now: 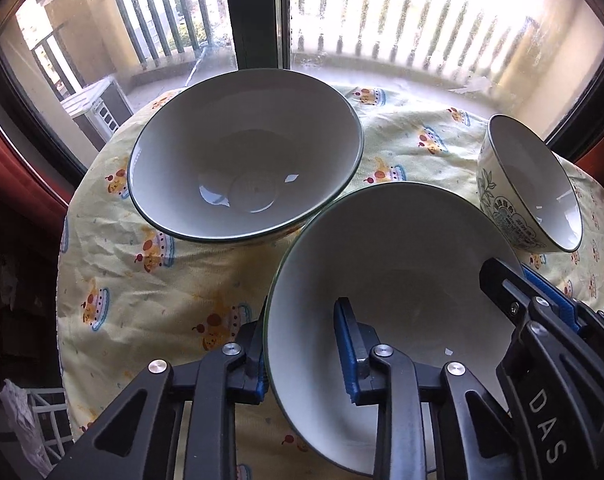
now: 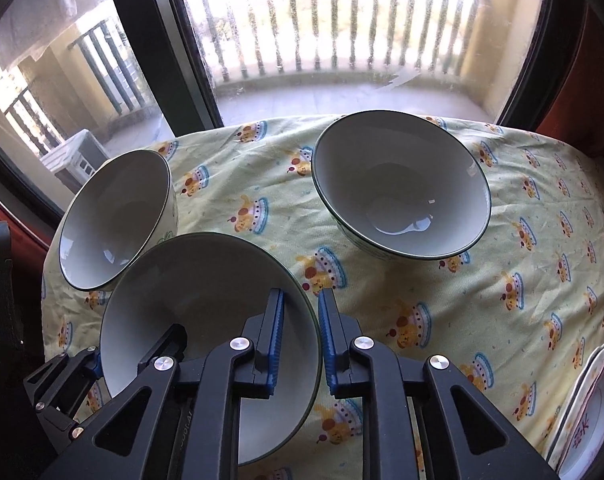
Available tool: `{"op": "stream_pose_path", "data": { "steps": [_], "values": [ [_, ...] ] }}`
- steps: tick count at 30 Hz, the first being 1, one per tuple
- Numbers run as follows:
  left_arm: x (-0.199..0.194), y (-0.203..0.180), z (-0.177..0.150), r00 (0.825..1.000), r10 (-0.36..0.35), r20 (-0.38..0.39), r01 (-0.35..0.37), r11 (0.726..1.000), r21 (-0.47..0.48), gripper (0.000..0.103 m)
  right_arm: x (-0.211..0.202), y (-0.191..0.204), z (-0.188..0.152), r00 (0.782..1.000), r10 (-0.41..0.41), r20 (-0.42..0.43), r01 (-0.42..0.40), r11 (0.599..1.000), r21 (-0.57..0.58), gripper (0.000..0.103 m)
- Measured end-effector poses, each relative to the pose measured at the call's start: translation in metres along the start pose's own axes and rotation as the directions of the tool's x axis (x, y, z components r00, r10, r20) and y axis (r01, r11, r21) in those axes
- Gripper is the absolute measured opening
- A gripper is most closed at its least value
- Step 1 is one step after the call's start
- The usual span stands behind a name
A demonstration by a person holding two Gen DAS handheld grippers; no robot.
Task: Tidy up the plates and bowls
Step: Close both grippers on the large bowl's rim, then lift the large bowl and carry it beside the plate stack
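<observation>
A white bowl with a dark green rim [image 1: 401, 264] [image 2: 206, 304] sits nearest me on the yellow patterned tablecloth [image 1: 142, 280]. My left gripper [image 1: 302, 316] is shut on its left rim, one finger inside and one outside. My right gripper [image 2: 302, 296] is shut on the opposite rim in the same way, and it also shows in the left wrist view [image 1: 517, 276]. The left gripper [image 2: 86, 360] appears low on the left in the right wrist view. A second green-rimmed bowl [image 1: 246, 160] [image 2: 114, 220] stands behind on the left. A third bowl [image 1: 529, 184] [image 2: 401, 188], leaf-patterned outside, stands on the right.
White plates with red markings [image 2: 593, 400] lie stacked at the table's right edge. A large window [image 1: 421, 20] with a dark frame and a balcony railing beyond runs right behind the round table. Open cloth [image 2: 441, 320] lies between the bowls and the plates.
</observation>
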State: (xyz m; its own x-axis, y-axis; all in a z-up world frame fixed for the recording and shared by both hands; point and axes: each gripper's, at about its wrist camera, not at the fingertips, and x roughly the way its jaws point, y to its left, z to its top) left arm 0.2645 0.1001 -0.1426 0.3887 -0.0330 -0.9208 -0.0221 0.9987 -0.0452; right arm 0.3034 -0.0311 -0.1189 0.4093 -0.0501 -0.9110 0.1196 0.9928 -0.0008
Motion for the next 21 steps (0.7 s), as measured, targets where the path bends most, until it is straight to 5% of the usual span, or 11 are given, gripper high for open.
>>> {"op": "stream_pose_path", "data": {
  "steps": [21],
  "values": [
    [-0.029, -0.020, -0.032, 0.999, -0.037, 0.005, 0.036, 0.997, 0.064, 0.027, -0.035, -0.017, -0.026, 0.998, -0.047, -0.031, 0.046, 0.999, -0.029, 0.018]
  ]
}}
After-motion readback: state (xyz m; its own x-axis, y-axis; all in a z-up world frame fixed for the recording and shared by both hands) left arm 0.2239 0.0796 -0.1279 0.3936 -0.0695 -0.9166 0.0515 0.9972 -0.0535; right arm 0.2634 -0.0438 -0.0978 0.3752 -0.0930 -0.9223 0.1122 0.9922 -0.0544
